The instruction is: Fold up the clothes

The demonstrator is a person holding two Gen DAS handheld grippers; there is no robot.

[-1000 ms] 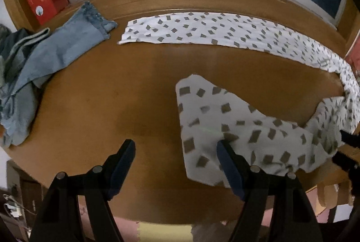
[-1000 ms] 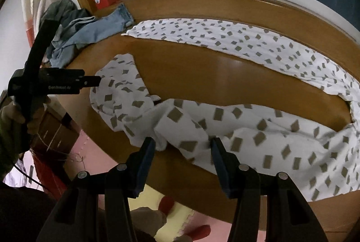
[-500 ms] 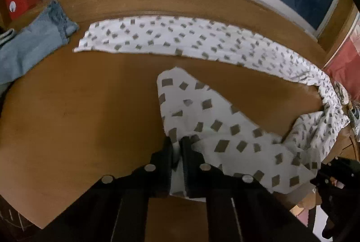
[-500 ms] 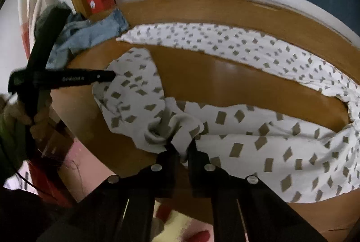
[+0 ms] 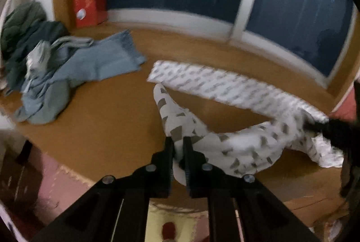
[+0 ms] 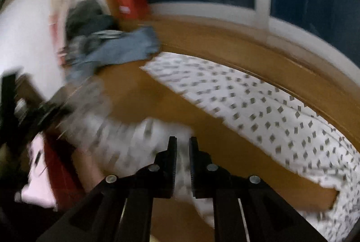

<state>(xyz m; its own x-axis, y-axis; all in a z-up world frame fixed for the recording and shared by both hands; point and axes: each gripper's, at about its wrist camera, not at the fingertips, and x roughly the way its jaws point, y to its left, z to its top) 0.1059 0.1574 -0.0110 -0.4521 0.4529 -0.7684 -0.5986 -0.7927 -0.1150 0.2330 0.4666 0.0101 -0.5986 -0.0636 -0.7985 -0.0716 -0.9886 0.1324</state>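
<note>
At the bottom centre of the left wrist view, the left gripper [image 5: 178,147] has its jaws nearly together with a bunch of the white patterned garment [image 5: 236,147] pinched between the pads; they are easing apart a little, yet cloth still fills the gap. In the right wrist view the right gripper [image 6: 182,148] shows the same narrow gap with blurred white cloth [image 6: 144,140] between the pads, the jaws opening slightly. Both hold the near leg of the garment along the front edge of the wooden table [image 5: 101,120]. From the left jaws this leg runs right across the frame to the right gripper, seen dark at the right edge [image 5: 324,127]. Beyond, the far leg [image 5: 225,86] lies flat, its long axis from centre toward the right edge, roughly parallel to the held one. The fold likely turns on carrying the near leg away onto it. Farther, upper left, sit blue jeans [image 5: 94,66] and a red box [image 5: 90,5].
</note>
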